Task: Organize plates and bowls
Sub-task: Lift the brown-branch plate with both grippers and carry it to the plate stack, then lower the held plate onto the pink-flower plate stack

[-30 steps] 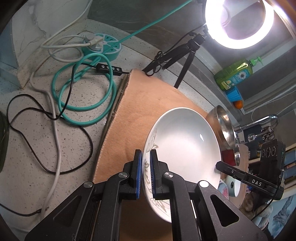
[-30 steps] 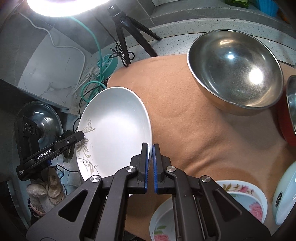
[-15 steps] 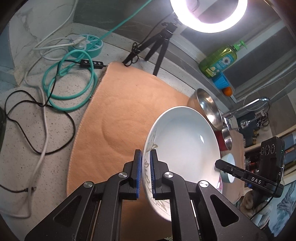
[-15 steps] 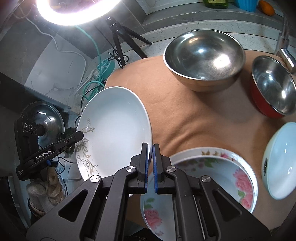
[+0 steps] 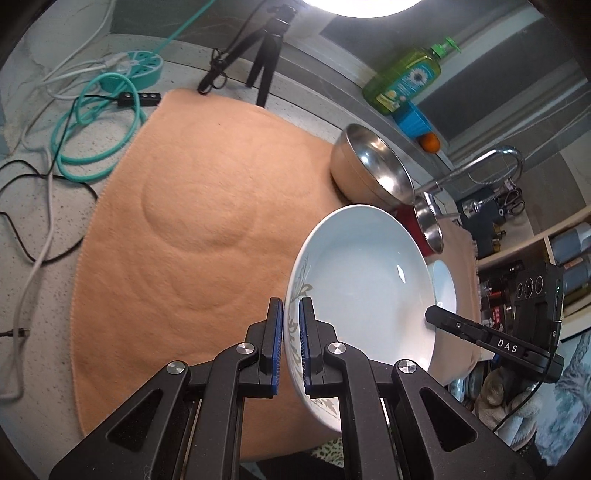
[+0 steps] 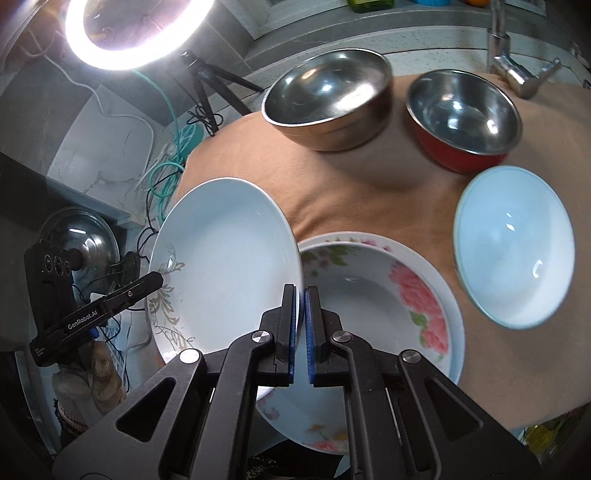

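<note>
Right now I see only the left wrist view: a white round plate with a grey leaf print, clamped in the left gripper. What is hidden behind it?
Observer: A white deep plate with pink flowers lies on the tan cloth, partly under the white plate as the right wrist view shows it.
Reviewer: Does the right gripper truly grip?
Observer: Yes, the right gripper is shut on the white plate's rim.
Reviewer: And that pale sliver beyond?
Observer: It is a pale blue round bowl, empty.

Ring light (image 6: 136, 33) glare, fisheye edges, slight blur
</note>
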A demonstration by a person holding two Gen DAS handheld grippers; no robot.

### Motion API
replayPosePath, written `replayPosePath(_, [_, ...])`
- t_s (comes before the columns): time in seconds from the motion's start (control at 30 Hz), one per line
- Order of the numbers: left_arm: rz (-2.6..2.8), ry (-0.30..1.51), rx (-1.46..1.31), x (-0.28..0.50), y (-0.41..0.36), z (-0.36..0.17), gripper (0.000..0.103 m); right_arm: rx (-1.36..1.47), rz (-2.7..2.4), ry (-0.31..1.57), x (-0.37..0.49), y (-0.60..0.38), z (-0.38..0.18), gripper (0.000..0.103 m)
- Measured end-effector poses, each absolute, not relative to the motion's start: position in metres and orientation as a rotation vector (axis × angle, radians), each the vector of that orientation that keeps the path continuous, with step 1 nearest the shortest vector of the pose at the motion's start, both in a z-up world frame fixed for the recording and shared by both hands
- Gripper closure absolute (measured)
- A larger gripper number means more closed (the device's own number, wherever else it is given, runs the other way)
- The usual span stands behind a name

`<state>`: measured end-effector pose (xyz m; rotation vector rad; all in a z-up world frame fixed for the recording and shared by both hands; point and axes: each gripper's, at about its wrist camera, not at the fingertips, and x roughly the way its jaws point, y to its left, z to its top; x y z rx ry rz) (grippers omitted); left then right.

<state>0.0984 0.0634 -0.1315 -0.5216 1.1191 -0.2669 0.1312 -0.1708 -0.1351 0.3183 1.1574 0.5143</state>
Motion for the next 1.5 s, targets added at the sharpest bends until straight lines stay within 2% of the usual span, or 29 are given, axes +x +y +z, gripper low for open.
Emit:
replayPosePath(0.73, [-0.351, 1.192, -0.432, 0.092, 0.001, -0.141, 0.096, 0.358, 0.428, 1.18, 0.105, -0.236, -0.156, 0.099])
replayPosePath(1.5, [-0.356, 1.232, -0.377, 0.093, -0.018, -0.151, 0.096, 0.371, 0.399, 1.211, 0.1, -0.255, -0.172, 0.099])
